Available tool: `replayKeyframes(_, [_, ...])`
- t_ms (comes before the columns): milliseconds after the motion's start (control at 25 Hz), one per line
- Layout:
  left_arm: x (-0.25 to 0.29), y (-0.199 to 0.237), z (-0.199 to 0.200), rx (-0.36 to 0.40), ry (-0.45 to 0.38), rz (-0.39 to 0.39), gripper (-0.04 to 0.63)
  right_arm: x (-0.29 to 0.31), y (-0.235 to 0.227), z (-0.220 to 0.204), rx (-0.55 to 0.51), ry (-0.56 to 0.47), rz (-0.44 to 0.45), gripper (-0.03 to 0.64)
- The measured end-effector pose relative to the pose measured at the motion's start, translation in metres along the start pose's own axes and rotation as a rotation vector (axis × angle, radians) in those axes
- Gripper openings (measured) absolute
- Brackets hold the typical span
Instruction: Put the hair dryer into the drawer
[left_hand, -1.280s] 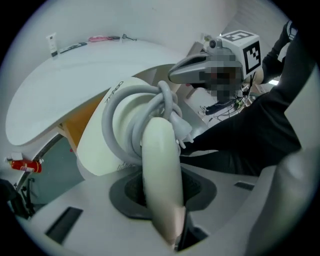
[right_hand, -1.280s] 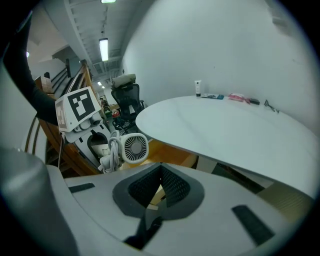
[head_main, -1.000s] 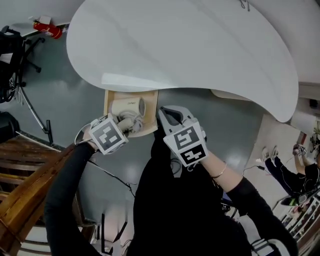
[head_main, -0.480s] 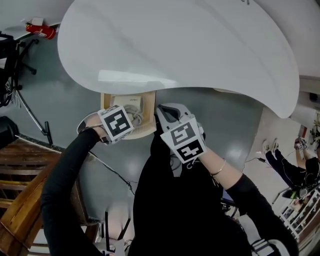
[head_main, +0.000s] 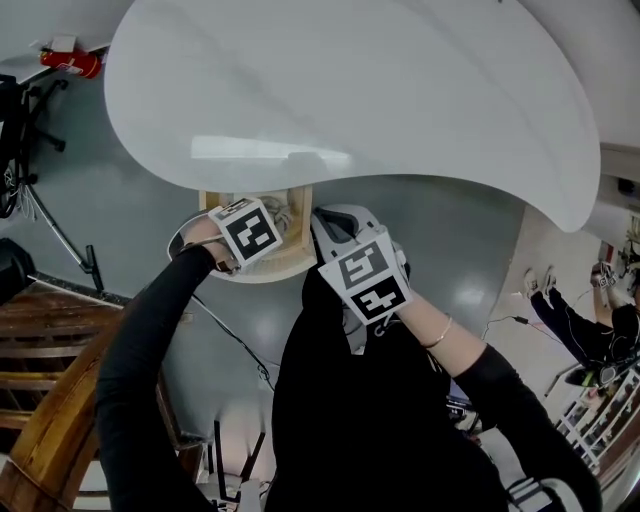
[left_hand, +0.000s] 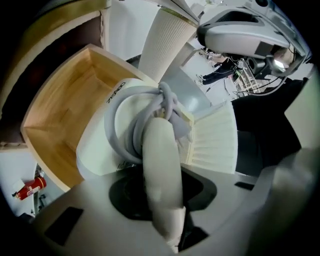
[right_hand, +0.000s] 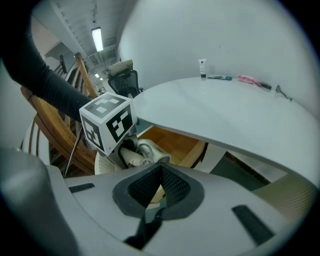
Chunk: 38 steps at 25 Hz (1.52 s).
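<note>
Hair dryer (left_hand: 125, 135) was clamped in left gripper (left_hand: 160, 160); right gripper (right_hand: 159, 187) was closed, empty. Looped cord (left_hand: 167, 102) might be snagged on drawer (left_hand: 60, 115) rim.

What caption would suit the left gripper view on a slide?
Left gripper grips the cord-wrapped white hair dryer by its handle at the open wooden drawer.

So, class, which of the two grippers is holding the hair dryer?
The left gripper: its jaws clamp the handle of the white hair dryer at the wooden drawer. The right gripper holds nothing.
</note>
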<state>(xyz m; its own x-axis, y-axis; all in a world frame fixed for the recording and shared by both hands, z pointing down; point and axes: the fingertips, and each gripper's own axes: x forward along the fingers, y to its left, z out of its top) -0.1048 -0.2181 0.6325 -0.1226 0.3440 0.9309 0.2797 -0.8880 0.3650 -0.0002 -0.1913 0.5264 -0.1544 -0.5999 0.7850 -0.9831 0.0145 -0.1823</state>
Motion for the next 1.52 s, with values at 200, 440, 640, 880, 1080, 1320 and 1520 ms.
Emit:
replayKeyframes(200, [0.009, 0.010, 0.013, 0.007, -0.059, 0.037, 0.124, 0.010, 0.001, -0.006, 0.001, 0.034, 0.011, 0.002])
replayKeyframes(440, [0.021, 0.021, 0.023, 0.032, -0.126, 0.104, 0.124, 0.019, 0.000, -0.011, 0.003, 0.066, 0.014, 0.002])
replayKeyframes(640, [0.030, 0.034, 0.031, 0.021, -0.184, 0.160, 0.124, 0.021, -0.002, -0.013, 0.001, 0.081, 0.013, 0.002])
replayKeyframes(880, [0.037, 0.045, 0.038, -0.013, -0.215, 0.193, 0.124, 0.020, -0.001, -0.017, 0.003, 0.093, 0.007, 0.002])
replayKeyframes(1080, [0.043, 0.050, 0.041, -0.025, -0.216, 0.196, 0.126, 0.018, -0.002, -0.019, 0.002, 0.100, 0.001, 0.002])
replayKeyframes(1320, [0.051, 0.056, 0.043, -0.028, -0.213, 0.205, 0.126, 0.018, -0.002, -0.022, 0.001, 0.107, 0.001, 0.002])
replayKeyframes(1520, [0.056, 0.058, 0.042, 0.011, -0.176, 0.255, 0.124, 0.018, -0.003, -0.023, 0.000, 0.110, -0.002, 0.002])
